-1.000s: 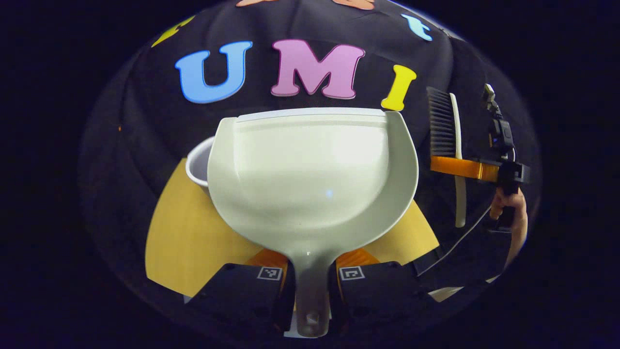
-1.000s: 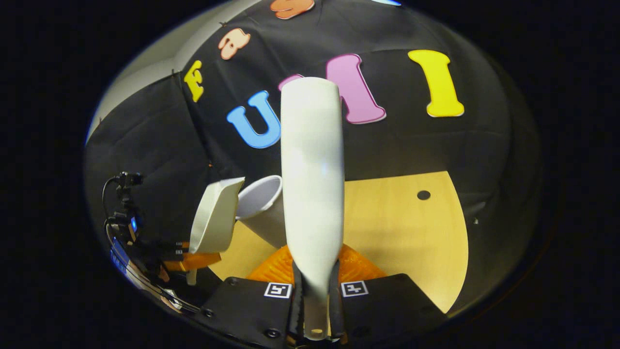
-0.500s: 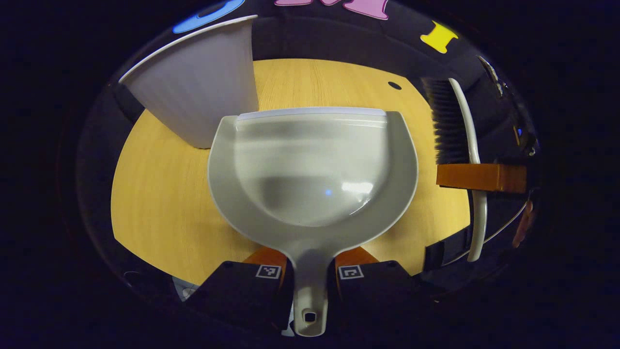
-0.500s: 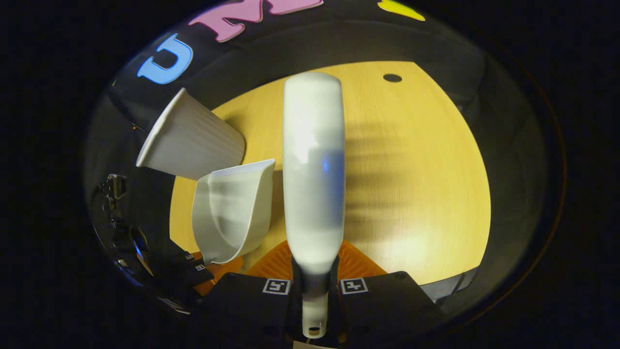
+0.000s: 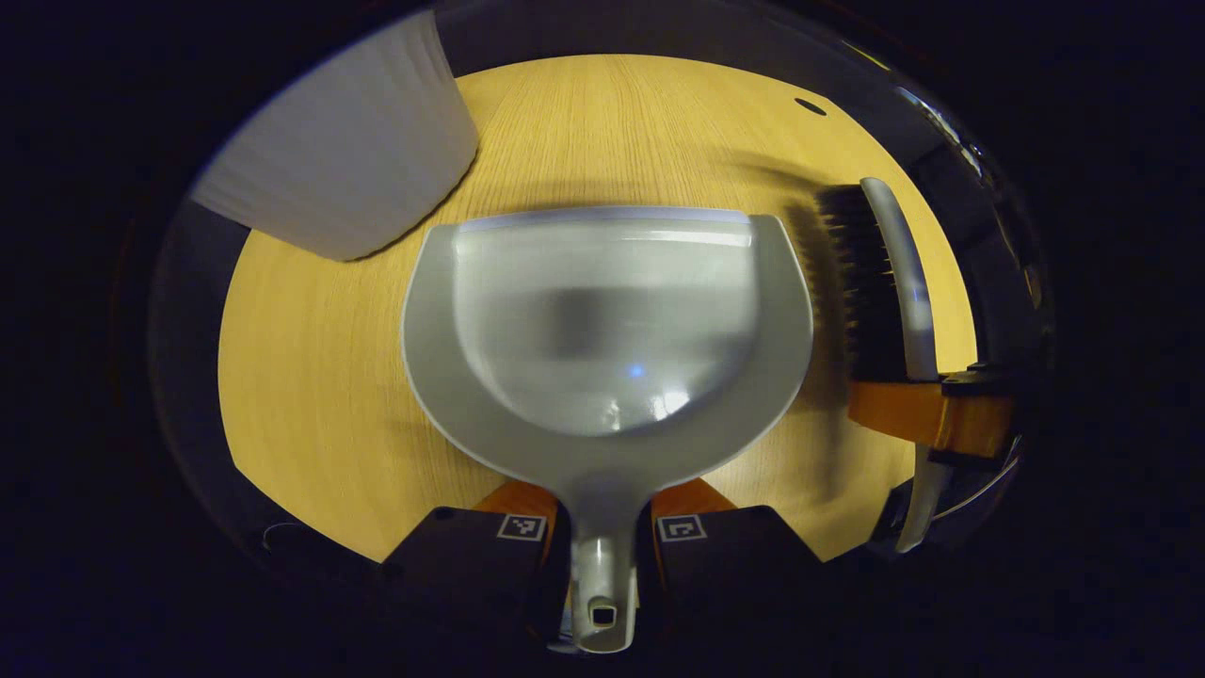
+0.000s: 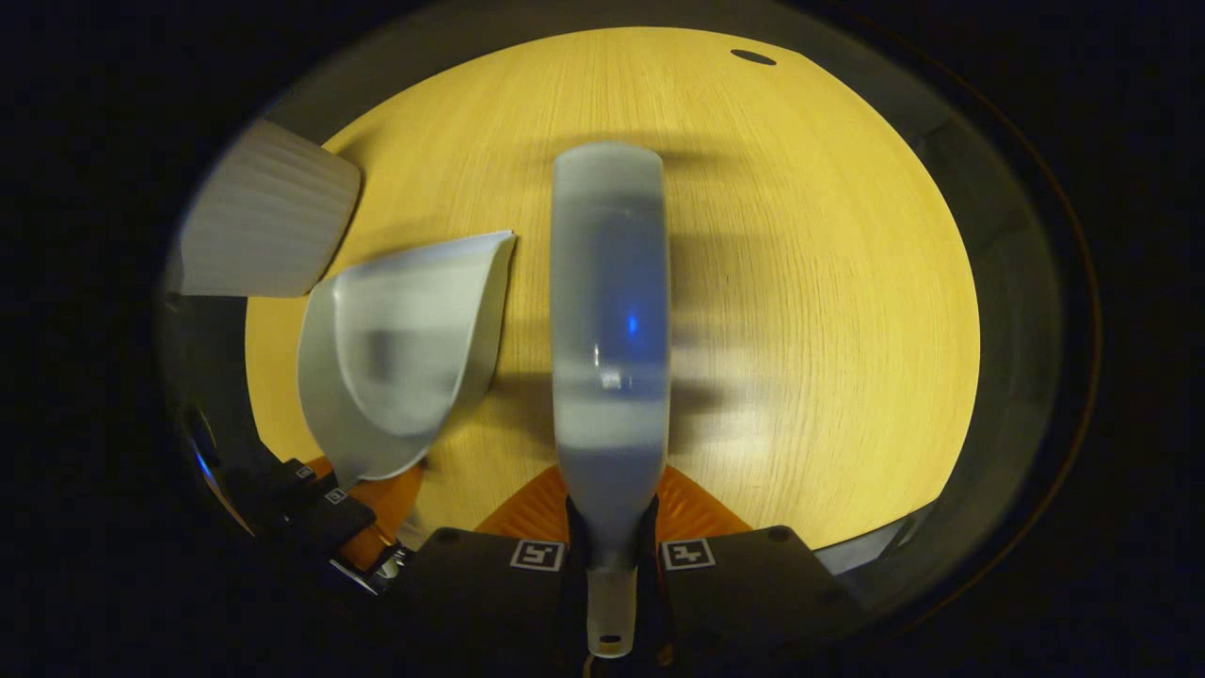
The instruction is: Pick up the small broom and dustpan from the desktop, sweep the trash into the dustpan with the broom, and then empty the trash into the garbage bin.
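Wooden table point(image 5: 320, 377): left gripper point(image 5: 602, 532) clamps the dustpan point(image 5: 602, 320) handle; bristles show on the broom point(image 5: 880, 282), clamped by the right gripper point(image 6: 610, 551); bin point(image 6: 264, 226) far left.

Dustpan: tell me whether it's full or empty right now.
Empty. In the left gripper view the dustpan shows a bare, smooth inner pan with only reflections, and no trash lies in it. The right gripper view shows its hollow bare too.

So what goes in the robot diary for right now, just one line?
left gripper: shut on dustpan | right gripper: shut on broom | both above the table | garbage bin beside dustpan | dustpan looks empty
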